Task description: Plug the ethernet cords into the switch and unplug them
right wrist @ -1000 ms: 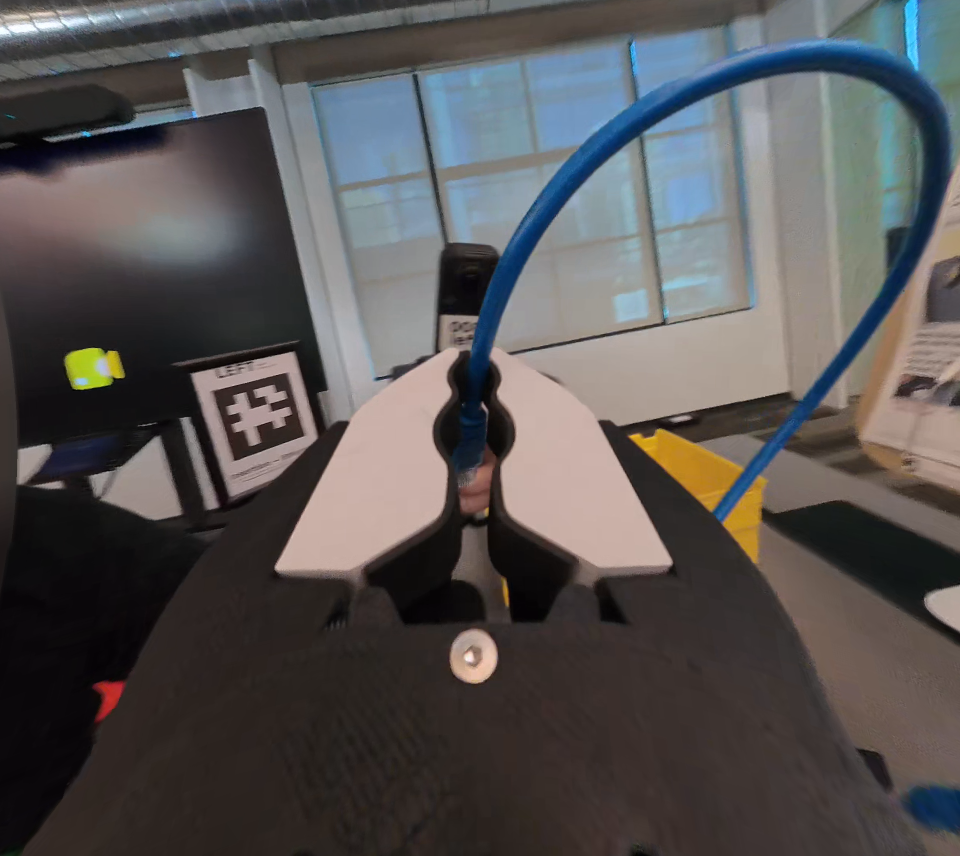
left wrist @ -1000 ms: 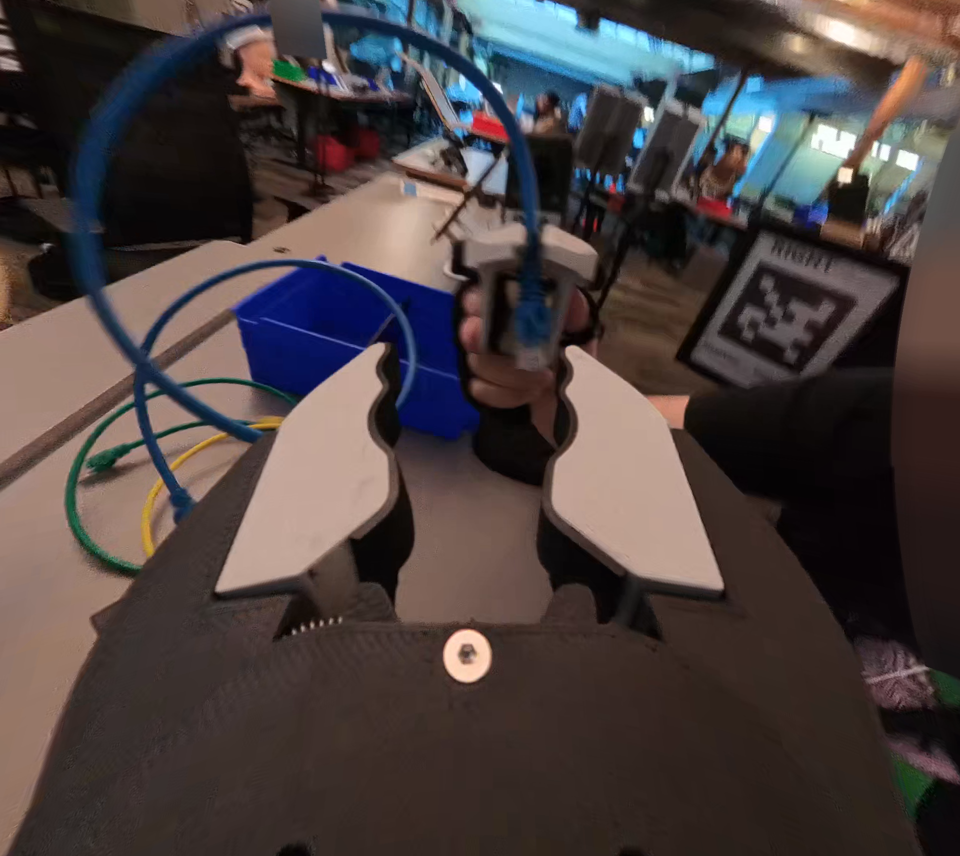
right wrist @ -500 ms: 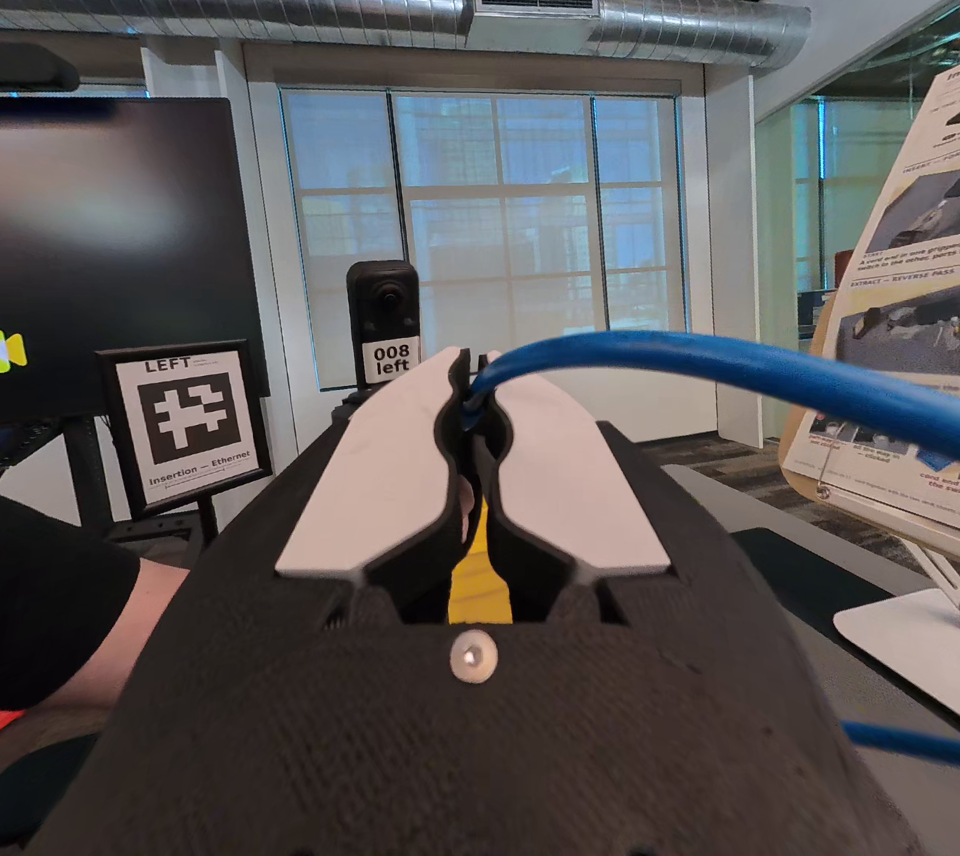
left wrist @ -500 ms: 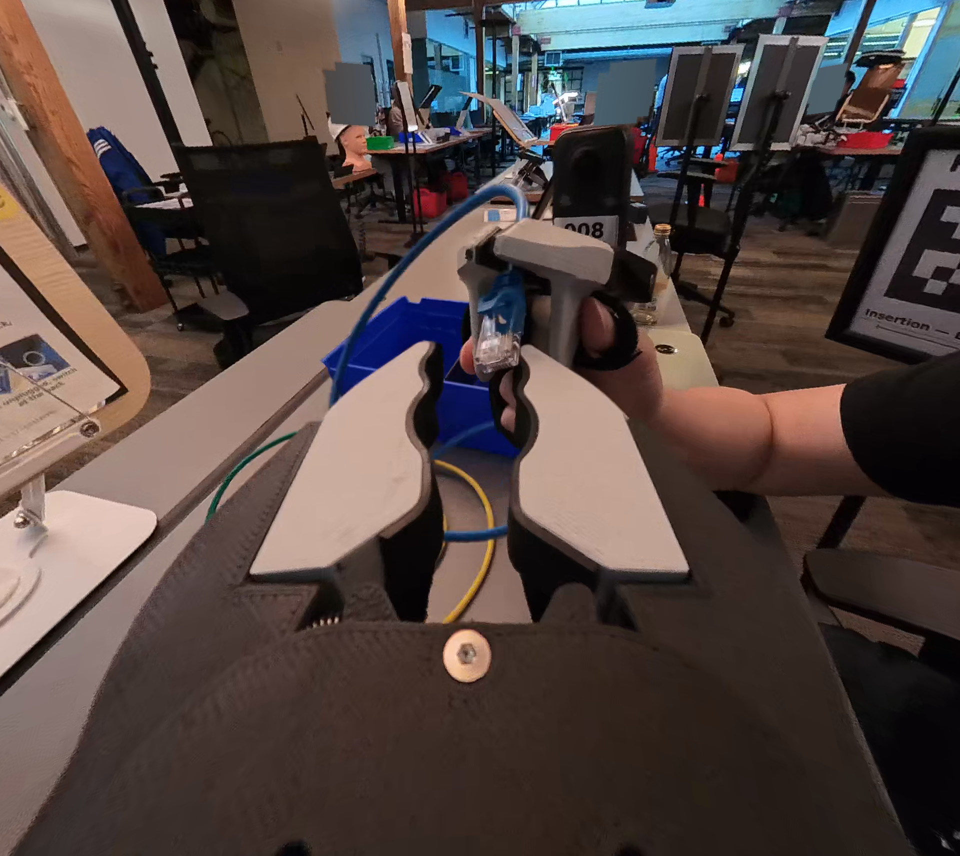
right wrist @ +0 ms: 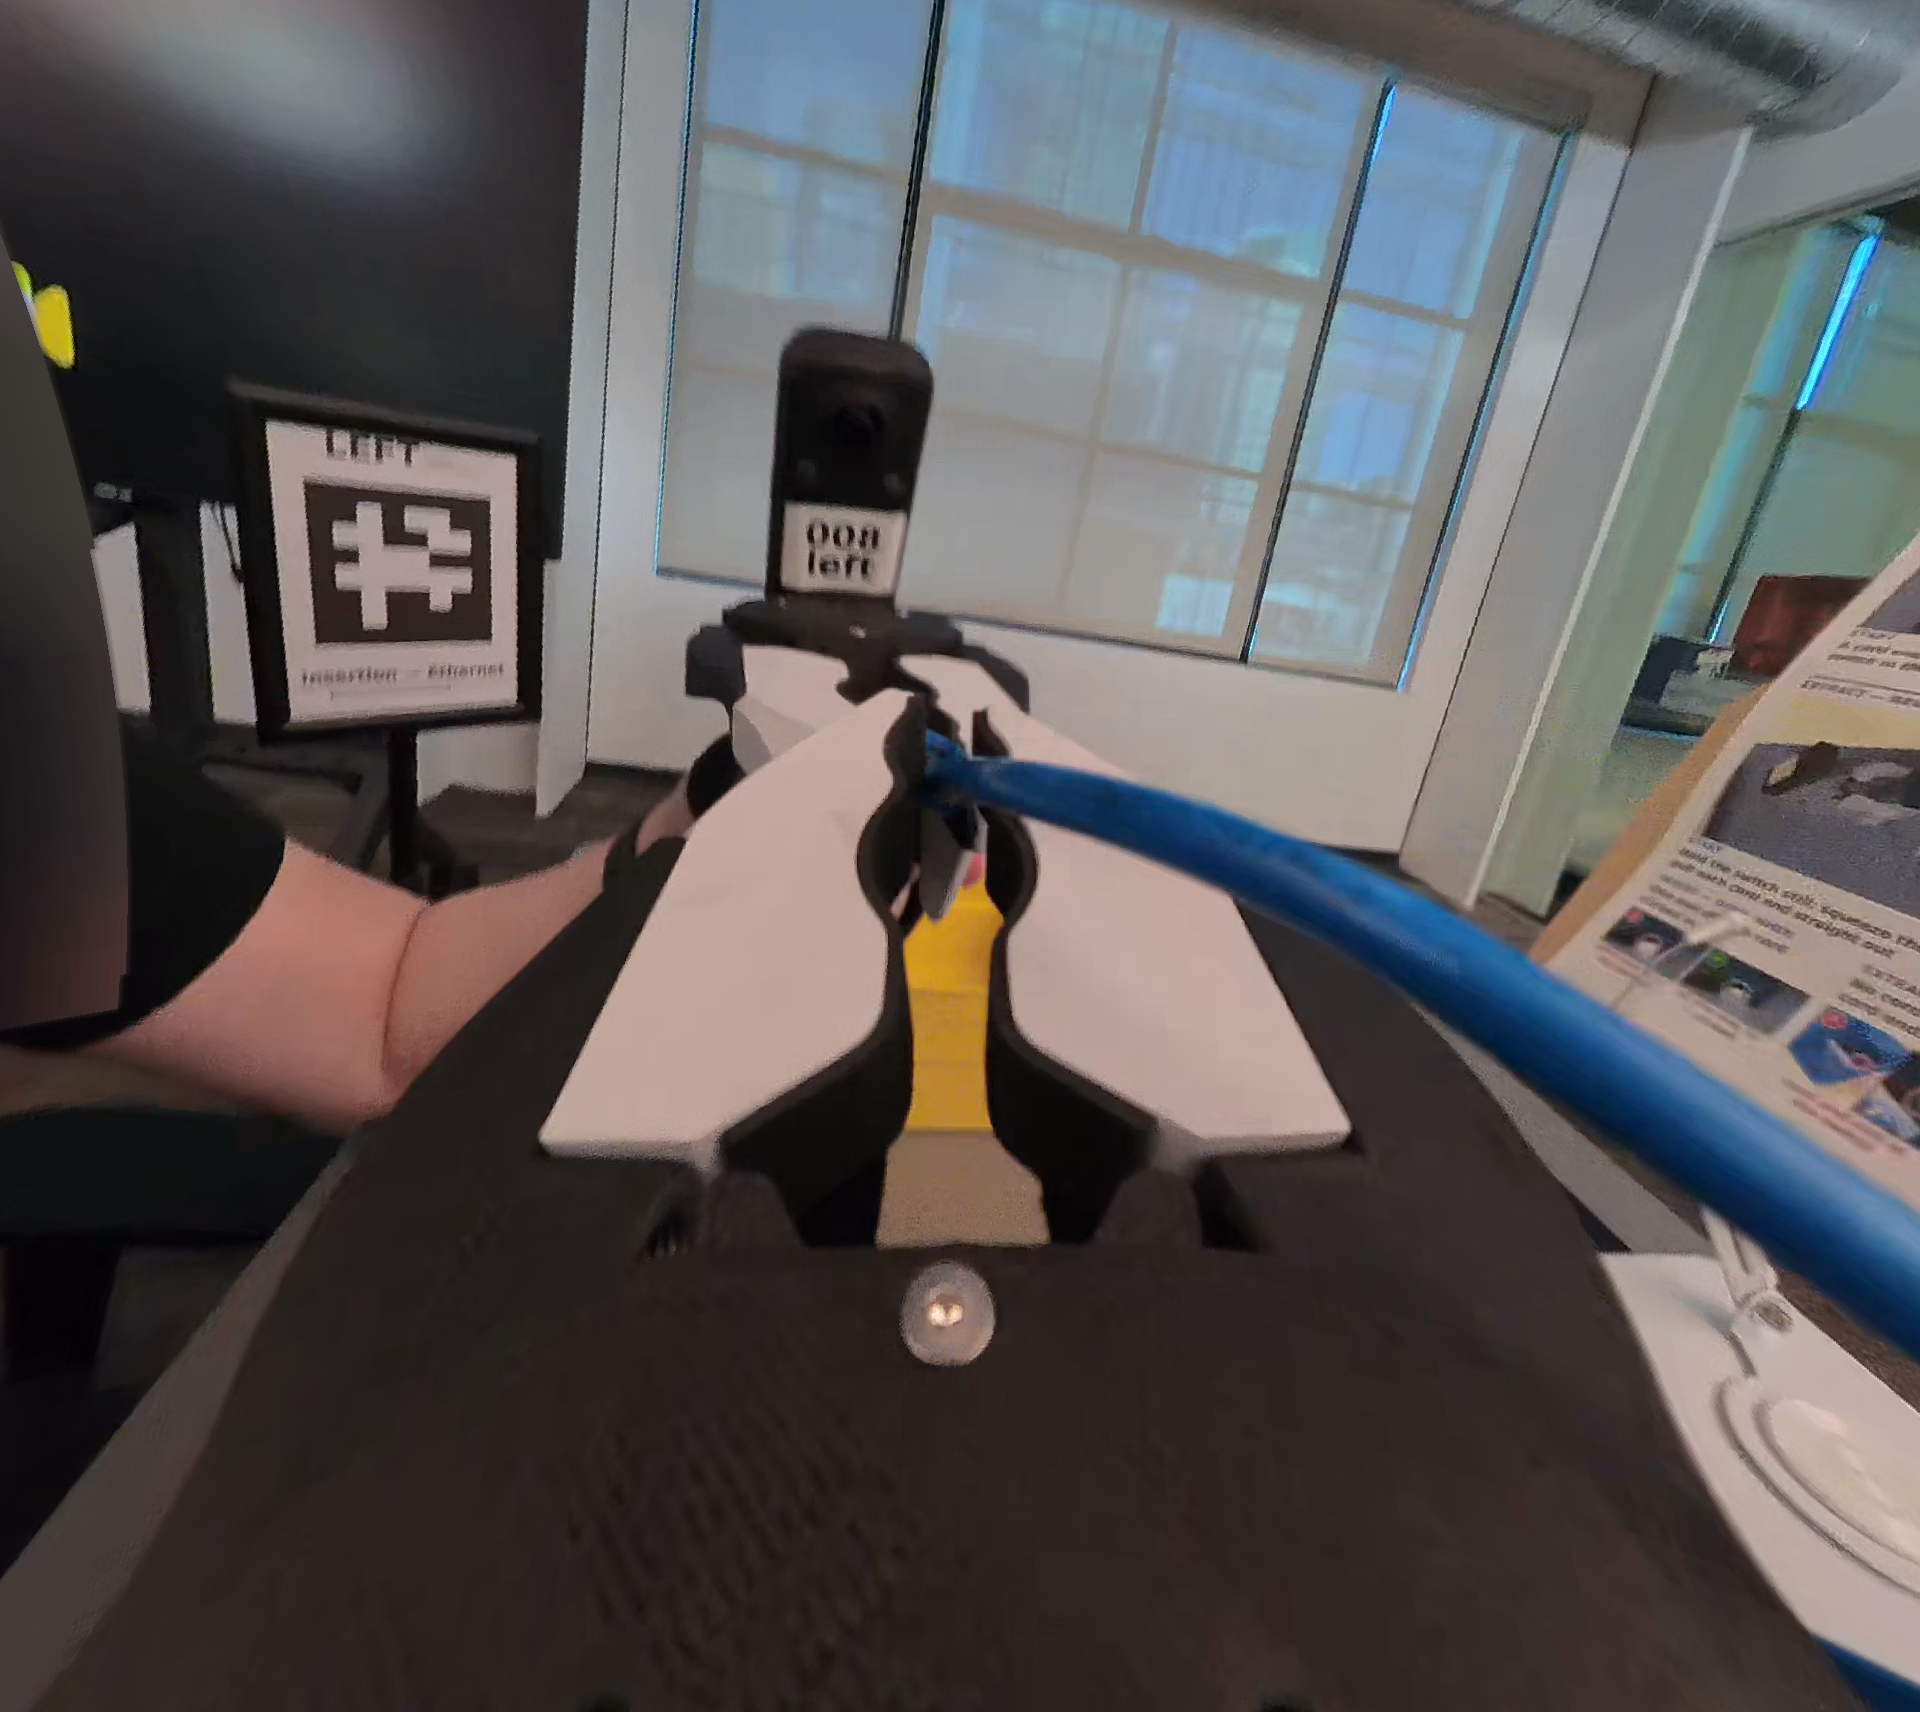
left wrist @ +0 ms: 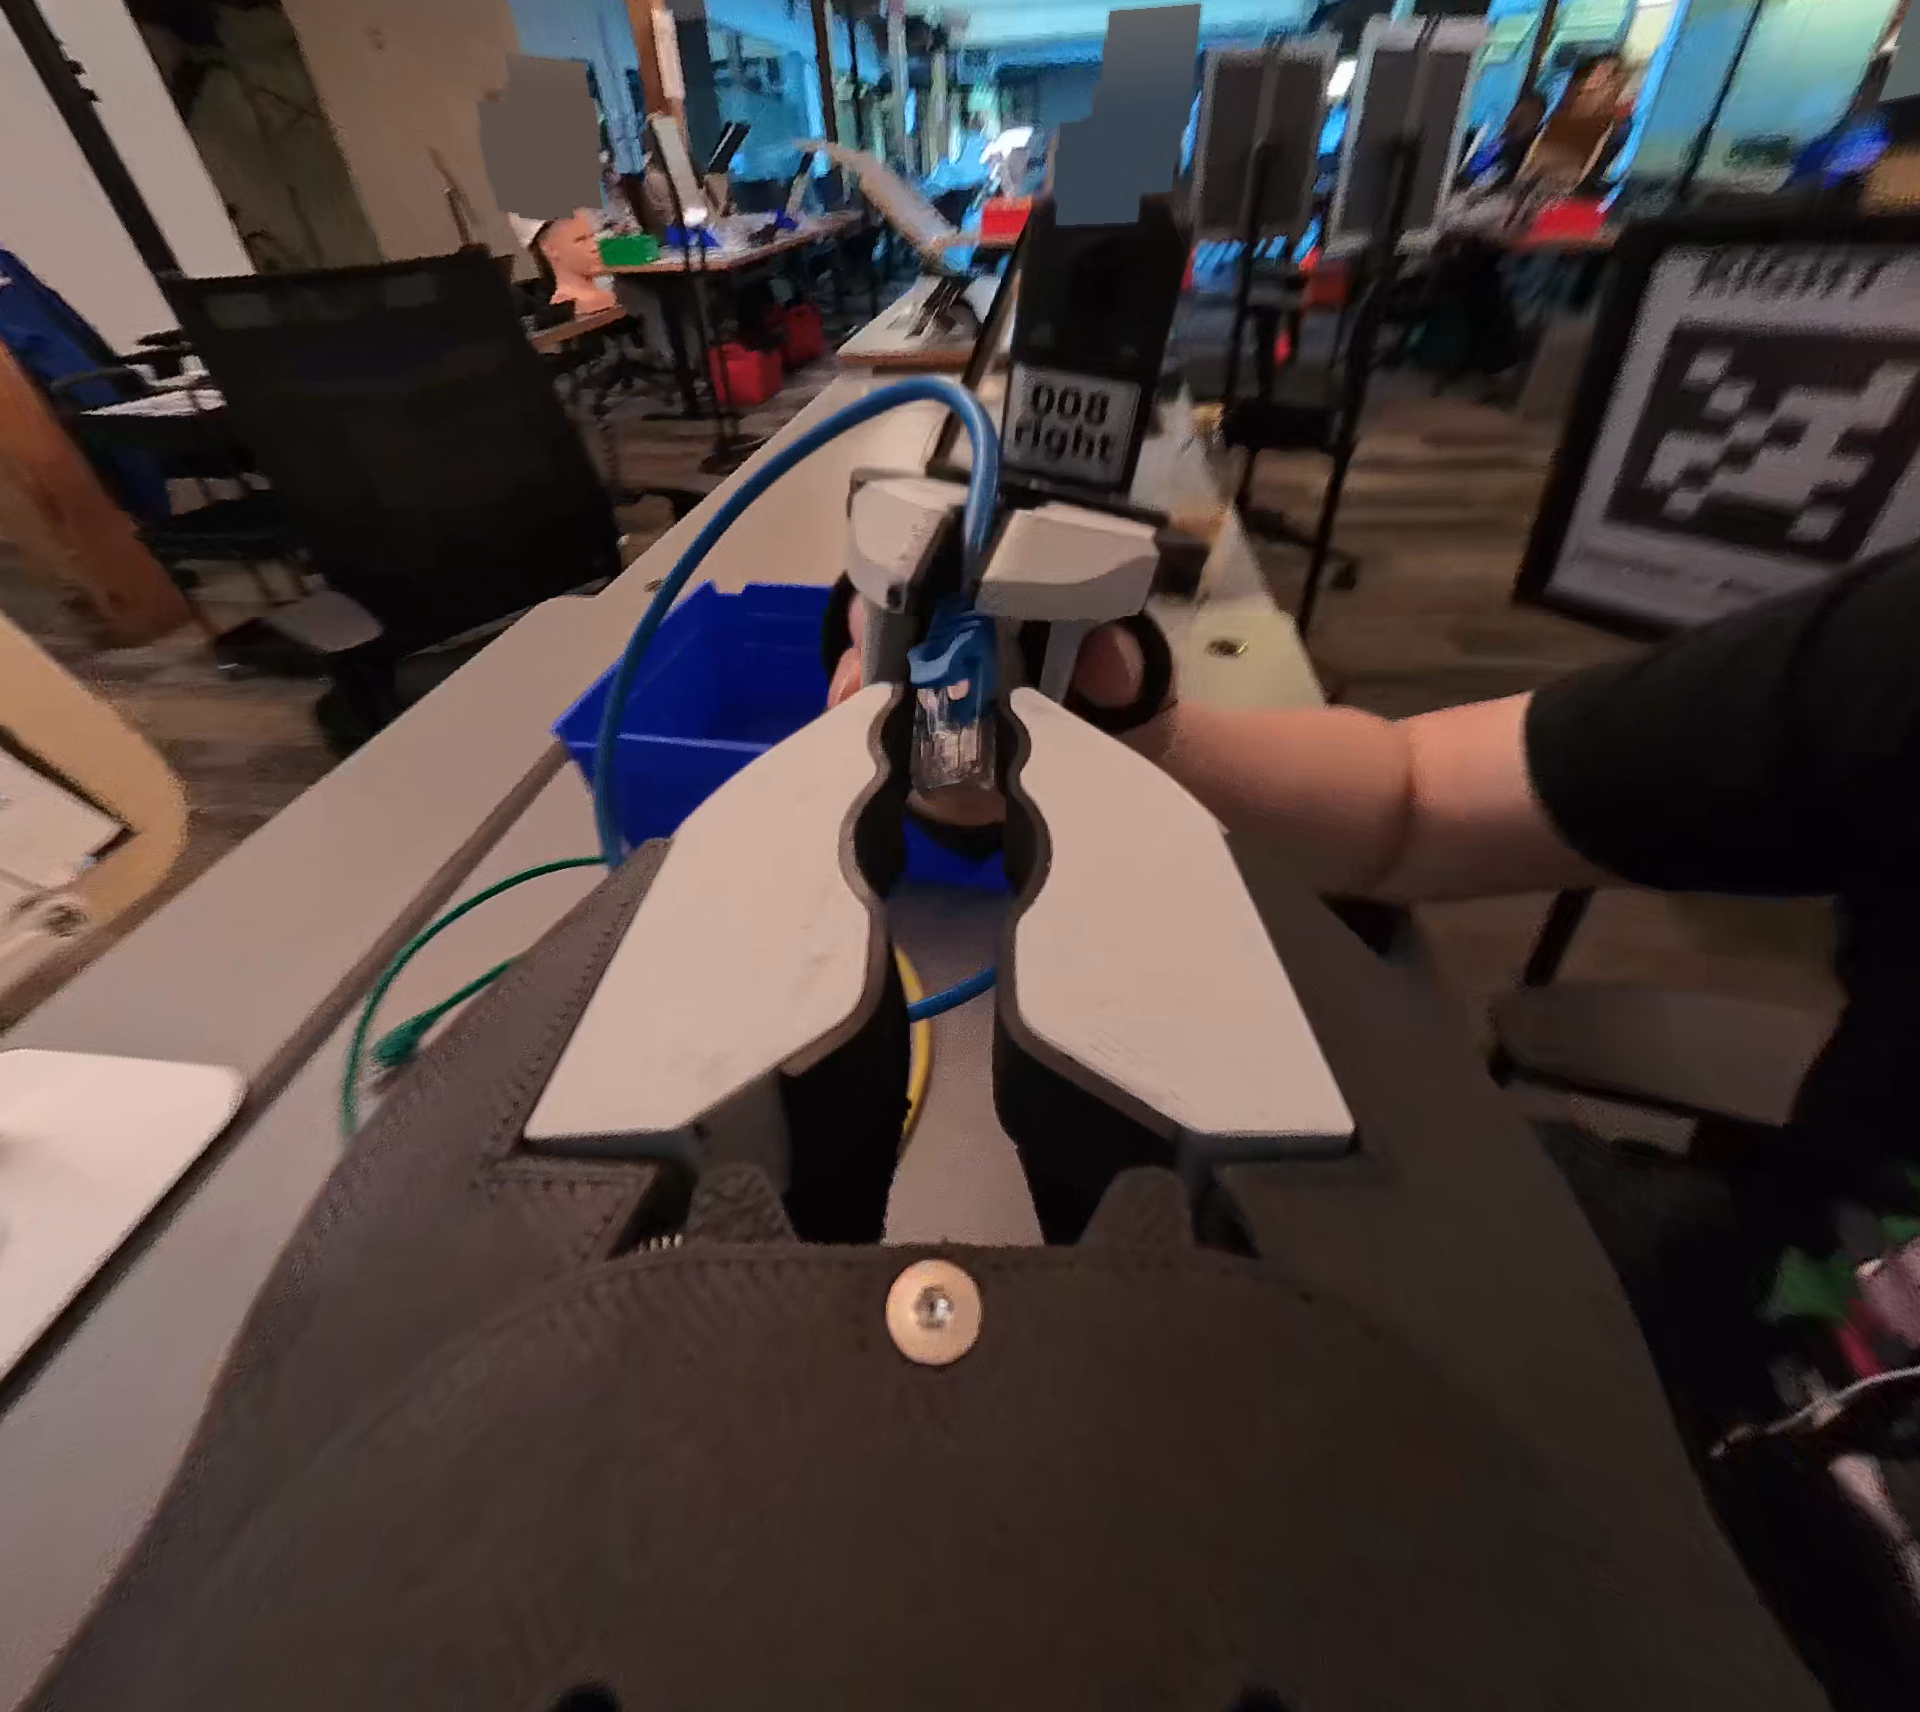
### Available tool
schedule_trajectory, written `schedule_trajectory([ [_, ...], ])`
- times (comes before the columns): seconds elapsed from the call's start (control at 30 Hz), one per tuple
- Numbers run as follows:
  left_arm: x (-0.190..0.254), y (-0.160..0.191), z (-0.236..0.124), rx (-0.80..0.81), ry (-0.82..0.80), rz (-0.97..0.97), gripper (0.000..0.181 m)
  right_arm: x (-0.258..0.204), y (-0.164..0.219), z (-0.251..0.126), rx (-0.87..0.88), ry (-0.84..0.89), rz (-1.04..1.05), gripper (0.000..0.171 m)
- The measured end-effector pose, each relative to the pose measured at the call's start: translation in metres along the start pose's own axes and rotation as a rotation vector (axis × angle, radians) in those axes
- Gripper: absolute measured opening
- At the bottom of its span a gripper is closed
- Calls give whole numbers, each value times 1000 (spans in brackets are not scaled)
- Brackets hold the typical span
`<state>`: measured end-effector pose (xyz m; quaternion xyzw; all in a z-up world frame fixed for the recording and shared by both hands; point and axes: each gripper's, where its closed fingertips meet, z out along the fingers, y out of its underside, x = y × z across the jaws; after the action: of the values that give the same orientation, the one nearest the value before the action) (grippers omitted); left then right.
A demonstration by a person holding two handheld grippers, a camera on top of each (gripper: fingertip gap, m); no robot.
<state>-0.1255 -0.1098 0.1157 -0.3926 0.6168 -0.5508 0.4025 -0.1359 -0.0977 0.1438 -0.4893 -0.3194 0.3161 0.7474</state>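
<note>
Blue ethernet cord's (left wrist: 665,613) clear plug (left wrist: 948,740) points toward me; my right gripper (left wrist: 961,566) clamps it, my left gripper (left wrist: 945,753) brackets it, contact unclear.

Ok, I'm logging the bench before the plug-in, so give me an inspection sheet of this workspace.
Surface: grey tabletop.
Job's things: blue ethernet cord with clear plug; switch not seen.
Clutter: blue plastic bin; yellow plastic bin; printed instruction sheet on a stand.
Grippers: right gripper shut on the blue cord; left gripper open, jaws flanking the plug.
Cables: green cord and yellow cord loose on the tabletop.
Surroundings: framed marker board, windows.
</note>
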Motion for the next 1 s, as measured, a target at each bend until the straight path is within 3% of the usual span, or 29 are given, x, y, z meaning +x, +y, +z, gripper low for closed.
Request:
schedule_trajectory([
  [0.13, 2, 4, -5, -104, -76, 142, 14, -6, 7, 1, -127, -44, 36, 12],
  [0.47, -1, 13, -7, -168, -98, 181, 13, -9, 24, -4, -321, -91, 183, 15],
  [0.67, -3, 16, -11, -212, -130, 249, 13, -10, 28, -2, -339, -94, 196, 12],
  [0.77, -10, 11, -13, -180, -235, 366, 15, -5, 26, -2, -309, -66, 243, 12],
  [0.9, -29, 6, -20, -197, -475, 618, 48, 1, 26, -3, -275, -58, 360, 12],
  [1.0, -25, 6, -15, -187, -485, 691, 53, -1, 32, 0, -282, -84, 453, 12],
])
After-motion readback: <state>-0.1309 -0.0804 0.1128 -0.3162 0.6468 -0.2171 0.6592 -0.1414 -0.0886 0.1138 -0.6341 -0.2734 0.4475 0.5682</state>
